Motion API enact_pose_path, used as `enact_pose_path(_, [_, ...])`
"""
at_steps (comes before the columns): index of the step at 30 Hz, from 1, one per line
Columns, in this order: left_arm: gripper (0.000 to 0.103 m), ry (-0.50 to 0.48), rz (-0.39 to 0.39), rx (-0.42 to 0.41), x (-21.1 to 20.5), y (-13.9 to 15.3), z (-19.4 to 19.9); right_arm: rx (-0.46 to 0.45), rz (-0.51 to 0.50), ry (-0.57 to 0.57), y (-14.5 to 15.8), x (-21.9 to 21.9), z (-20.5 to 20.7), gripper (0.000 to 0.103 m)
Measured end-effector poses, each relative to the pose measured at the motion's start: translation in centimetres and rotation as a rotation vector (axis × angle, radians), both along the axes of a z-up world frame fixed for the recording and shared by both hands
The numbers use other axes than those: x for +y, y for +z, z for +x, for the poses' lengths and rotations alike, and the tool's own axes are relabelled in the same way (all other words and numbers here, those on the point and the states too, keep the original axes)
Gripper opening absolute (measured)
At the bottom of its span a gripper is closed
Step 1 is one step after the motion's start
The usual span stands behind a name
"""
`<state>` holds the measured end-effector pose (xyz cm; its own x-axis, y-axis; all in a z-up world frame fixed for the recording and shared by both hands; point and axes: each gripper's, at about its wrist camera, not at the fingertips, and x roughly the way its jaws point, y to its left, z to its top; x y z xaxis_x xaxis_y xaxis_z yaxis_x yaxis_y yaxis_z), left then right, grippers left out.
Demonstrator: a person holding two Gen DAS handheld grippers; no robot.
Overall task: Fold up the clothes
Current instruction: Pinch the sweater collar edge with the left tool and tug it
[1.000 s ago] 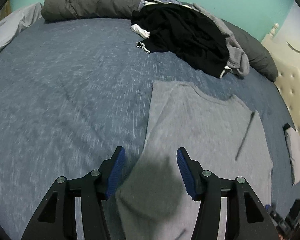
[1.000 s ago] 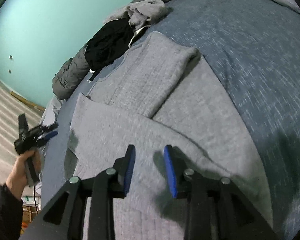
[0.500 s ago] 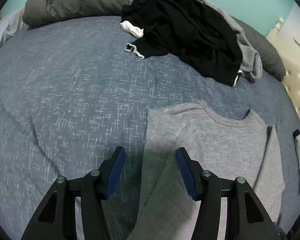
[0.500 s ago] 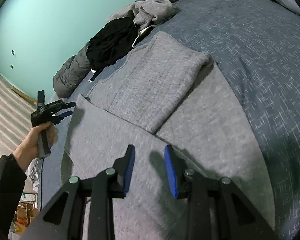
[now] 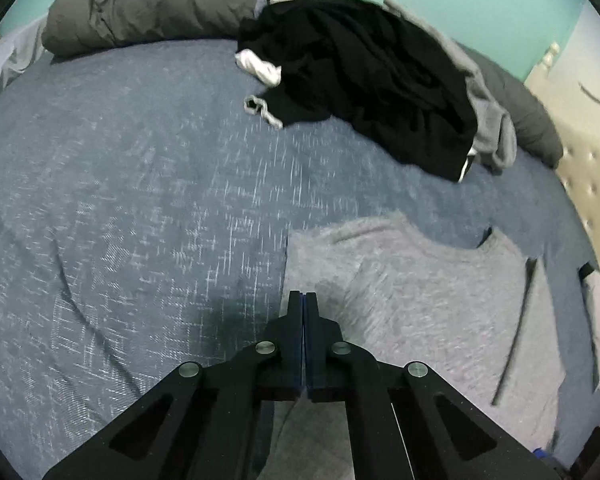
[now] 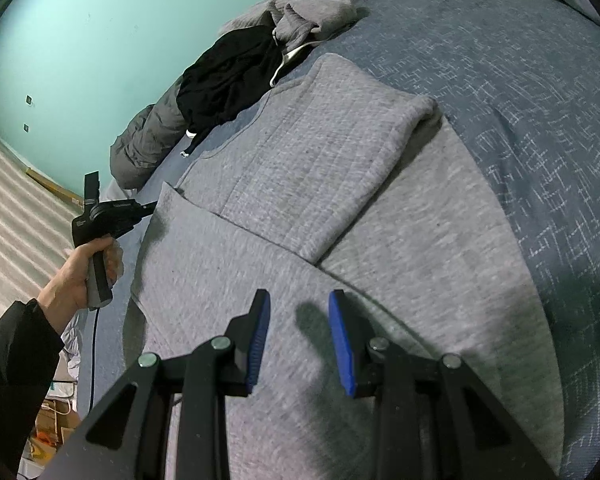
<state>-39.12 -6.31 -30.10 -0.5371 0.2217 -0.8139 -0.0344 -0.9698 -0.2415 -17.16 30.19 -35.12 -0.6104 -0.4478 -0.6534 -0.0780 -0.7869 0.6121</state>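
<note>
A: Where's the shirt?

B: The grey shirt (image 6: 380, 208) lies flat on the blue bed (image 5: 140, 200), both sleeves folded in. The left gripper (image 5: 303, 296) has its jaws pressed together at the shirt's side edge; whether cloth is caught, I cannot tell.

A: And the right gripper (image 6: 298, 300)?

B: Spread, empty, over the lower panel.

A: Advice?

B: I'd pinch both layers at the edge and lift evenly.

A: Any containers?

B: None visible; unfolded clothes (image 5: 372, 80) sit heaped loose.
</note>
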Motion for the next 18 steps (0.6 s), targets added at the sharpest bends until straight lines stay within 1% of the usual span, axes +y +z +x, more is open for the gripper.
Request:
enact_pose_path(1, [0.003,0.002,-0.001,0.003,0.1,0.4,0.0,-0.001,0.000,-0.002,0.0,0.0,0.0,0.030])
enact_pose_path(2, [0.010,0.002,-0.009,-0.005,0.5,0.7,-0.2,-0.001,-0.001,-0.002,0.0,0.0,0.1,0.030])
enact_pose_path(3, [0.043,-0.001,-0.022,-0.007,0.9,1.0,-0.3,0.000,-0.001,-0.003,0.0,0.0,0.1,0.030])
enact_pose_path(4, [0.067,-0.010,-0.045,0.003,1.5,1.3,-0.3,0.001,0.000,-0.002,0.0,-0.1,0.1,0.030])
enact_pose_path(5, [0.068,-0.022,-0.067,0.012,2.1,1.6,-0.4,0.002,0.002,-0.001,0.1,-0.2,0.1,0.030])
enact_pose_path(8, [0.068,-0.064,-0.129,0.018,3.7,1.6,-0.7,0.002,0.000,0.000,0.0,-0.3,0.0,0.030])
enact_pose_path(11, [0.068,-0.053,-0.157,-0.003,3.7,0.6,-1.5,0.001,-0.003,-0.001,0.0,-0.2,0.1,0.030])
enact_pose_path(12, [0.065,-0.047,-0.159,-0.008,3.6,0.2,-1.8,0.000,-0.004,-0.002,0.0,-0.2,0.1,0.030])
enact_pose_path(13, [0.056,-0.044,-0.158,-0.015,3.5,-0.2,-2.1,0.000,-0.006,-0.003,0.0,-0.2,0.2,0.030])
enact_pose_path(14, [0.049,-0.045,-0.154,-0.021,3.4,-0.5,-2.3,-0.001,-0.007,-0.003,0.0,-0.2,0.2,0.030])
enact_pose_path(15, [0.039,-0.054,-0.146,-0.027,3.4,-0.8,-2.3,-0.002,-0.008,-0.003,-0.1,-0.1,0.2,0.030])
enact_pose_path(17, [0.029,-0.073,-0.129,-0.037,3.4,-1.3,-2.5,-0.004,-0.010,-0.002,-0.1,0.0,0.1,0.030])
enact_pose_path(18, [0.015,-0.084,-0.125,-0.040,3.4,-1.5,-2.5,-0.006,-0.012,-0.001,-0.1,0.0,0.1,0.030])
